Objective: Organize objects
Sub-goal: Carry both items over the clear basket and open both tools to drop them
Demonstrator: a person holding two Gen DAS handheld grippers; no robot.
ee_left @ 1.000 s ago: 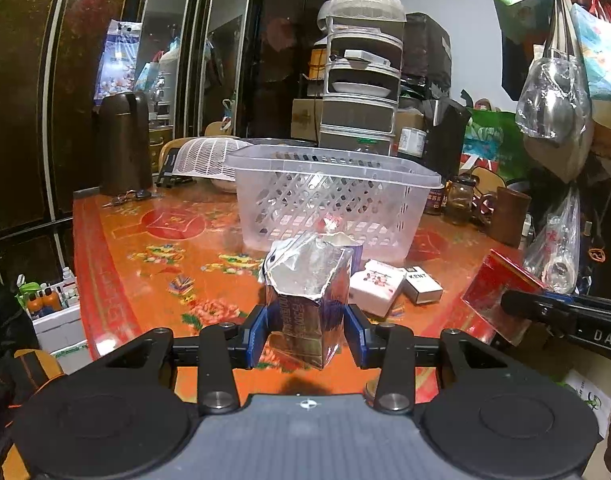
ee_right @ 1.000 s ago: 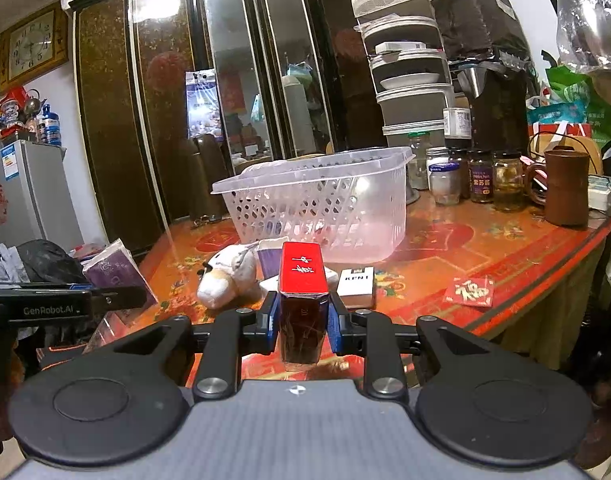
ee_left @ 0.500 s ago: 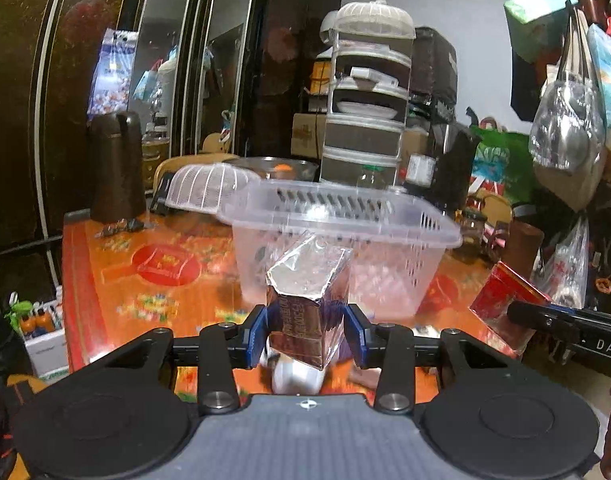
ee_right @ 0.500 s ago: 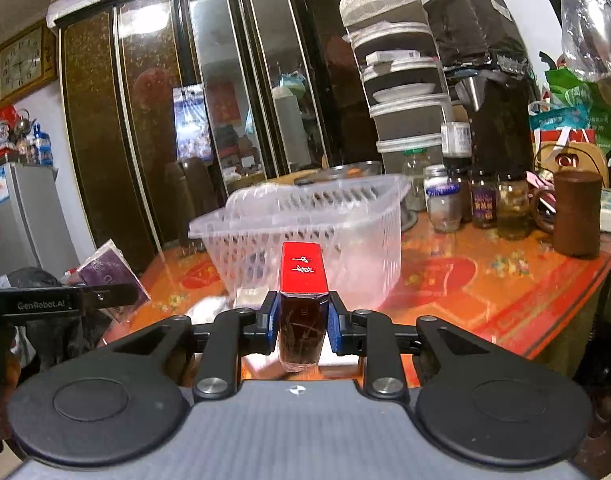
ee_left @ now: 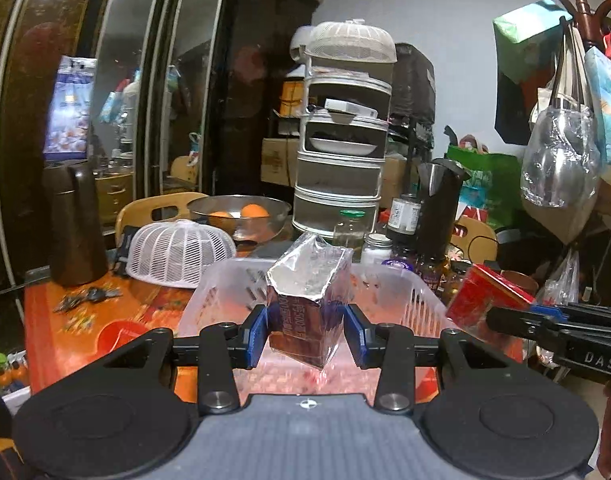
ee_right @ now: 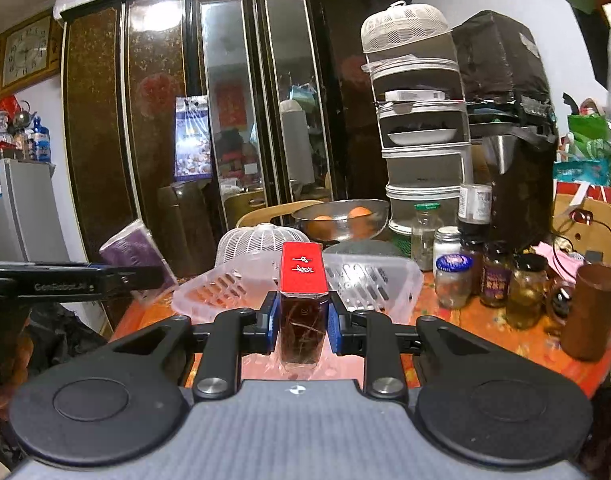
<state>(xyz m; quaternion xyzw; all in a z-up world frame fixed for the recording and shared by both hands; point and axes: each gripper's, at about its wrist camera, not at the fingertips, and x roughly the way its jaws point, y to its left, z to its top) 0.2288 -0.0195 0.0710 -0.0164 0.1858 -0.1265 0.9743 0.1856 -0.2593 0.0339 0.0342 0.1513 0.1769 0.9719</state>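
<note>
One clear basket, two packs. The left gripper is pinching the foil pack at centre frame; the right gripper is clamping the red pack.

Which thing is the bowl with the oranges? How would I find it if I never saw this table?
Find the tall white stacked rack at the back of the orange table. Just to its left sits the bowl, behind the white mesh dome. It is the only shiny metal dish there, and two oranges lie inside it.
</note>
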